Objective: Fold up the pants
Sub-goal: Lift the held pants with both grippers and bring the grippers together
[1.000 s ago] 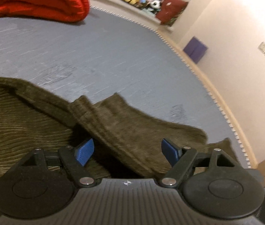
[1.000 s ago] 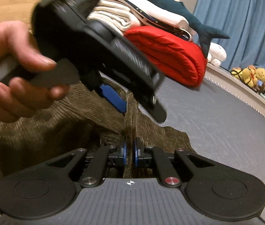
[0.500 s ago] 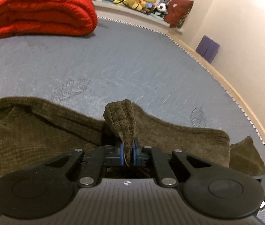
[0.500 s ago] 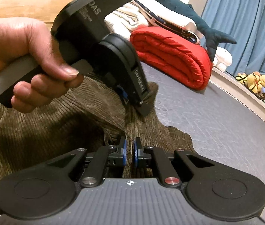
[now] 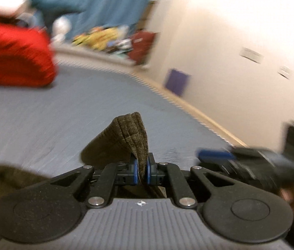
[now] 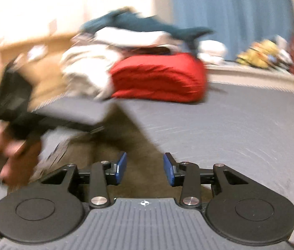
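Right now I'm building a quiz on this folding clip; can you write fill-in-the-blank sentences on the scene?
1. The left gripper is shut on the olive ____.
2. Between the right gripper's opening pads is ____.
3. The folded blanket on the grey surface is ____.

Missing: pants; nothing; red.

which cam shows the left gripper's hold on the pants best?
Left wrist view: the left gripper is shut on a raised fold of the olive pants, sharp and centred. The right wrist view shows only a blurred side of that gripper, its pads hidden.
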A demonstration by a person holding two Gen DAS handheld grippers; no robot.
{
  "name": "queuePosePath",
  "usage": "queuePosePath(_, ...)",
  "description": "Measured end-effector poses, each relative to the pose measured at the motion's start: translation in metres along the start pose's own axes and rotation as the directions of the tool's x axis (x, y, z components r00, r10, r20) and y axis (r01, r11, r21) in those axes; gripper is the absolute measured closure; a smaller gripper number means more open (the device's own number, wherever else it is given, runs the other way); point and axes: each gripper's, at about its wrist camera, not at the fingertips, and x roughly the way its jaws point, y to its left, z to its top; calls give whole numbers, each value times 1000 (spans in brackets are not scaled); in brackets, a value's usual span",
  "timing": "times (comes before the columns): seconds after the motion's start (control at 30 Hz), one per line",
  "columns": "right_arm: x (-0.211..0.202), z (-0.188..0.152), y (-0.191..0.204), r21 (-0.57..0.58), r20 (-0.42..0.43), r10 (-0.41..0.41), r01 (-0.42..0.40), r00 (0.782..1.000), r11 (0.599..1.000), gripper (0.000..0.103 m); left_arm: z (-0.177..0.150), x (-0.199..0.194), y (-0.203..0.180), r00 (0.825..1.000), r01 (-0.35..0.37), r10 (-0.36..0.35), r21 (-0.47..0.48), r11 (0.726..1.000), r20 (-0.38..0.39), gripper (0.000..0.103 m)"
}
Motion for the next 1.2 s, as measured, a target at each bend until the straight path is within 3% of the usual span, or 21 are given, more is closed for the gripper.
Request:
queuePosePath(0.1, -4, 2, -35, 100, -5, -25, 25, 1000, 995, 48, -5, -2, -30, 988, 152, -154, 130, 980, 5, 95)
queuePosePath(0.2, -9, 2, -60, 188, 3, 15, -16, 1000, 982, 40, -14, -3, -57, 949, 314, -310, 235, 920, -54, 95)
queuePosePath(0.23, -12, 3, -71, 255, 19, 50, -54, 999, 966, 35, -18, -2, -67, 934, 358, -347, 272, 893, -89, 95)
queuePosePath(0.3, -17, 1, -94, 422, 59, 150, -160, 987, 892, 28, -27, 1, -83, 907, 420, -393, 321, 849, -149, 95)
queuePosePath(0.33, -16, -2, -104, 489, 72, 204, -213, 976, 846, 27, -32, 3, -88, 900, 436, -403, 335, 835, -167, 95)
queuePosePath(0.4, -10, -7, -111, 534, 43, 271, -252, 961, 807, 27, -39, 8, -97, 891, 453, -409, 349, 820, -196, 95)
queuePosePath(0.63, 13, -18, -77, 485, -133, 402, -295, 906, 823, 27, -48, 18, -111, 887, 461, -397, 388, 798, -238, 95)
queuePosePath(0.8, 4, 0, -58, 443, -118, 440, -349, 890, 826, 27, -48, 15, -108, 892, 452, -386, 407, 794, -236, 95)
queuePosePath(0.87, 4, 6, -50, 401, -145, 434, -348, 889, 847, 27, -47, 13, -110, 895, 445, -381, 418, 792, -231, 95)
queuePosePath(0.9, 5, 7, -44, 377, -171, 431, -346, 886, 859, 29, -46, 12, -110, 892, 450, -383, 417, 789, -239, 95)
queuePosePath(0.97, 8, 10, -39, 345, -218, 406, -319, 887, 883, 42, -46, 12, -109, 899, 437, -367, 435, 788, -238, 95)
queuePosePath(1.1, 11, 17, -33, 355, -281, 390, -282, 877, 891, 90, -45, 10, -105, 902, 432, -363, 437, 789, -235, 95)
queuePosePath(1.2, 13, 21, -34, 374, -301, 345, -223, 889, 900, 94, -42, 8, -102, 911, 413, -350, 434, 801, -220, 94)
